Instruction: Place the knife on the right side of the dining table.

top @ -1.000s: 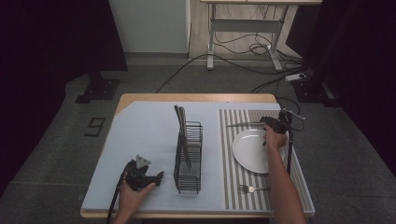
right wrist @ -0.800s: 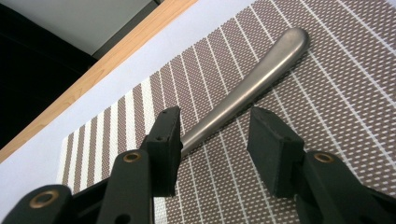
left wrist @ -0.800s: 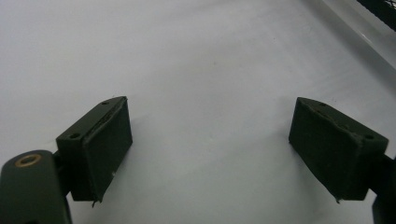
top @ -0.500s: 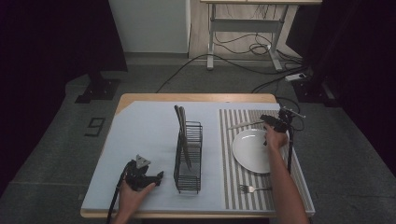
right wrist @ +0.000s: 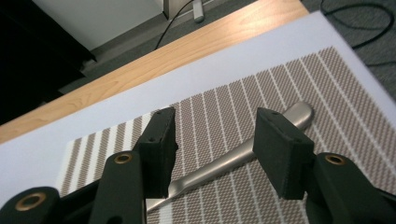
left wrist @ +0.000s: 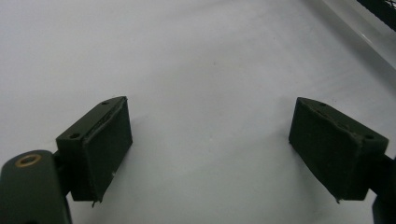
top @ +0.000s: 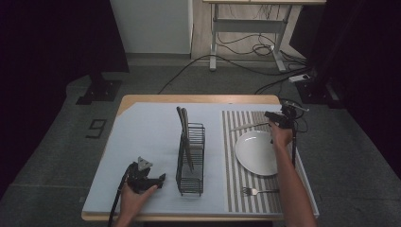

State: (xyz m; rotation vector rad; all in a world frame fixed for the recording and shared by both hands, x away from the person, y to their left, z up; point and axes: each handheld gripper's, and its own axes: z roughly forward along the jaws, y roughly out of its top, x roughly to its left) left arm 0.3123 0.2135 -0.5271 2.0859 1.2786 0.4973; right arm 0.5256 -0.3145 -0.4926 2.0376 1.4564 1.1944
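Knife point(right wrist: 229, 161) — plain brushed-metal table knife, one piece, lay flat on the striped brown-and-white placemat point(right wrist: 280, 88). In the right gripper view its rounded handle end pointed up-right, the blade end ran down-left and passed out of sight behind the left jaw. It sat between the two jaws, neither pad pressing on it. In the high view the knife point(top: 246, 126) lay at the mat's far end — just beyond the white plate point(top: 257, 152), roughly crosswise to the stripes.

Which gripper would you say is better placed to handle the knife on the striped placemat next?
Right: the right gripper straddles the knife, jaws just opening; the left gripper rests beyond the rack.
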